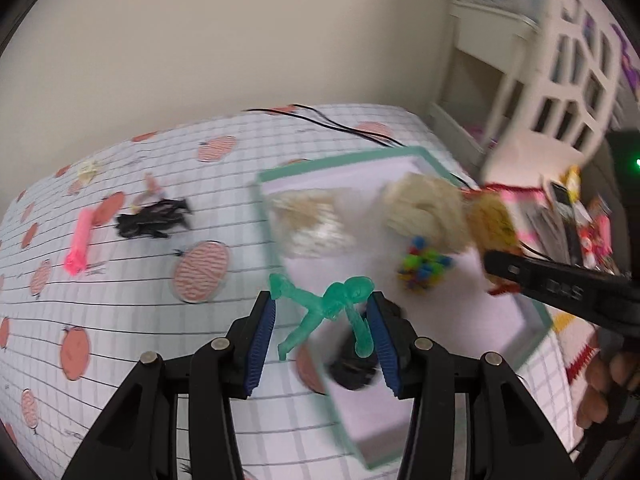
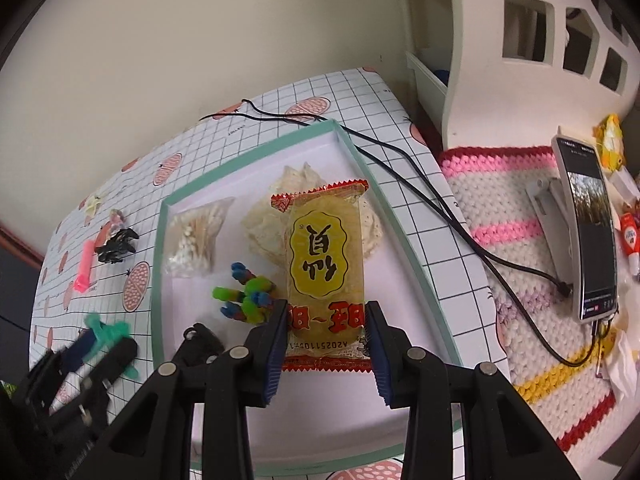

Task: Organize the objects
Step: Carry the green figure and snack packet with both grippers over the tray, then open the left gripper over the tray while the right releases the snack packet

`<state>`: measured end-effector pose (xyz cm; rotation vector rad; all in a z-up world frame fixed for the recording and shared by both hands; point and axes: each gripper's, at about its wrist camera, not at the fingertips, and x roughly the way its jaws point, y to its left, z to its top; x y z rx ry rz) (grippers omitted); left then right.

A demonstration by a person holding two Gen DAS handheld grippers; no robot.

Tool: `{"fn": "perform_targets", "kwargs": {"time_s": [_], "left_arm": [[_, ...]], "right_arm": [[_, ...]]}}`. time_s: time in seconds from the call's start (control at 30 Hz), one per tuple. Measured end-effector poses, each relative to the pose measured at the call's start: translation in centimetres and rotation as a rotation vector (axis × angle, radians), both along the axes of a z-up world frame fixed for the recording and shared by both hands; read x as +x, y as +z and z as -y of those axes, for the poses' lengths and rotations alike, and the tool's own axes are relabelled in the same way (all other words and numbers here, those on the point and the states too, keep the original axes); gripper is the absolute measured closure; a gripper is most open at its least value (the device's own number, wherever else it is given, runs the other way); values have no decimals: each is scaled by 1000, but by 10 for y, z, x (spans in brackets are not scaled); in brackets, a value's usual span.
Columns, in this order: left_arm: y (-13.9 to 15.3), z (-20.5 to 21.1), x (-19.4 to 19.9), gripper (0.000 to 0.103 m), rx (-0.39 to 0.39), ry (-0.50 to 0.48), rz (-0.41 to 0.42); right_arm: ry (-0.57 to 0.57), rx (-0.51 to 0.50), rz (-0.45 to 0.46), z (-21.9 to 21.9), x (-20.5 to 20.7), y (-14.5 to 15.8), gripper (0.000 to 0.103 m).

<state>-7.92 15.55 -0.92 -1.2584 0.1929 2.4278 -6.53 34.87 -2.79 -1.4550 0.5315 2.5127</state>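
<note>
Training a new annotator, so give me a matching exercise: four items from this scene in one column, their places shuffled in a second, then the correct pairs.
Things:
1. green figure
2. yellow snack packet
3. pink toy
4. bag of cotton swabs

Places:
A. lying inside the tray
B. between the right gripper's fingers
C. between the left gripper's fingers
D. on the tablecloth, outside the tray

Pairs: 1-C, 2-B, 3-D, 4-A
</note>
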Motion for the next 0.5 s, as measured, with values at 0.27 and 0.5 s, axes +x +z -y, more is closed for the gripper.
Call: {"fn": "perform_targets", "kwargs": {"time_s": [0.27, 0.5], "left_arm": [[-13, -30, 15, 54, -23, -78, 54], [-31, -37, 15, 54, -56, -89, 142]], "right_arm": [[16, -7, 55, 0, 0, -12, 63], [13, -16, 117, 0, 1, -24, 62]]}}
